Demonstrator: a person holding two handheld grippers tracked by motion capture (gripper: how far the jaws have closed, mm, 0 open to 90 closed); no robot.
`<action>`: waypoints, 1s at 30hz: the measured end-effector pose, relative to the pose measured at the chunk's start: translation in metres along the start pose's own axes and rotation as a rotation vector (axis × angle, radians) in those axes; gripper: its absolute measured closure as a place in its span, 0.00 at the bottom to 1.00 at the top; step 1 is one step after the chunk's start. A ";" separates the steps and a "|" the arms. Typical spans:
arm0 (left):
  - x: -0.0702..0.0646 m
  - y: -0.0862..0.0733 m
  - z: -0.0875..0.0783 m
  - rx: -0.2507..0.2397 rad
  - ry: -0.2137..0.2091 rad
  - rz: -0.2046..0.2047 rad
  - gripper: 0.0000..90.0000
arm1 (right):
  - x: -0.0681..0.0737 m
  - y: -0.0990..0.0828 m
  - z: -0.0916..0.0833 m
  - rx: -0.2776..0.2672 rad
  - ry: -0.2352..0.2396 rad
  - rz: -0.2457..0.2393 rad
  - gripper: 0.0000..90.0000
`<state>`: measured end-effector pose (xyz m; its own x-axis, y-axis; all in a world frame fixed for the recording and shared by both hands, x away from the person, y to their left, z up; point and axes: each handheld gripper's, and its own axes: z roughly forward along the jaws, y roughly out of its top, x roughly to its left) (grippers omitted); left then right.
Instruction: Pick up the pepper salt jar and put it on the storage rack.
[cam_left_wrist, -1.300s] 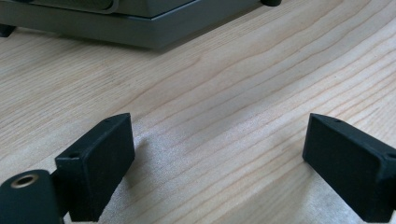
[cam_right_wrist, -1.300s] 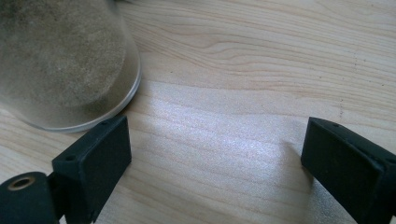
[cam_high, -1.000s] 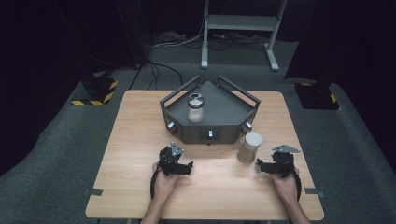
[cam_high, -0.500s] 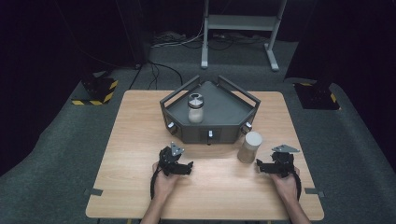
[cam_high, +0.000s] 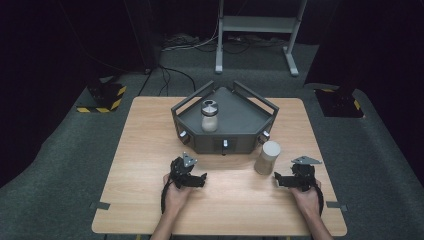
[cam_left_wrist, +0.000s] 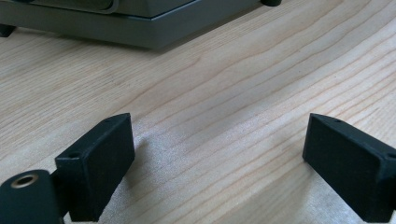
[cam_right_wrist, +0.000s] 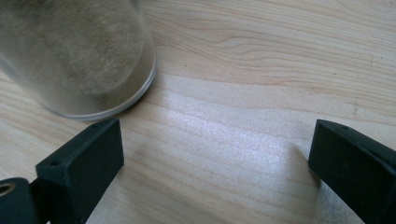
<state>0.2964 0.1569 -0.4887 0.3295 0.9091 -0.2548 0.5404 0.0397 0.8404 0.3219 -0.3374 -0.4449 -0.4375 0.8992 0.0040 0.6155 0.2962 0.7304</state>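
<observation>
My right claw (cam_high: 278, 181) rests low on the wooden table (cam_high: 150, 130) with its jaws spread wide; they have just been opening, and nothing sits between them, only bare wood in the right gripper view (cam_right_wrist: 212, 163). My left claw (cam_high: 201, 179) is likewise open, jaws well apart over bare table grain (cam_left_wrist: 215, 154), gripping and touching nothing. The task's thing, a frosted jar (cam_high: 267, 157) of pale powder, stands upright on the table, long axis vertical, lid end up, base flat on the wood. In the high view it lies at about eleven o'clock from my right claw, near it but apart, and just beside the front right corner of the grey tray (cam_high: 240, 117). In the right gripper view the jar's base (cam_right_wrist: 79, 60) sits at about eleven o'clock, just beyond the left jaw and not touching it. A second jar (cam_high: 209, 116), clear with a dark lid, stands upright inside the tray, at about twelve o'clock from my left claw and well apart from it. Count: two claws, two jars, one tray, one table.
</observation>
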 end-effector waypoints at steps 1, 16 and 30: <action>0.000 0.000 0.000 -0.001 0.000 0.000 0.10 | 0.000 0.000 -0.001 0.001 0.003 0.000 0.03; 0.000 0.000 0.000 -0.002 0.000 -0.002 0.10 | 0.004 -0.006 -0.011 -0.011 0.051 -0.045 0.04; 0.000 0.000 0.000 -0.002 0.000 -0.001 0.10 | 0.011 -0.002 -0.011 -0.021 0.108 -0.077 0.07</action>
<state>0.2963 0.1567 -0.4889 0.3288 0.9090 -0.2560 0.5395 0.0417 0.8409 0.3083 -0.3315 -0.4388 -0.5519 0.8337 0.0197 0.5638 0.3556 0.7455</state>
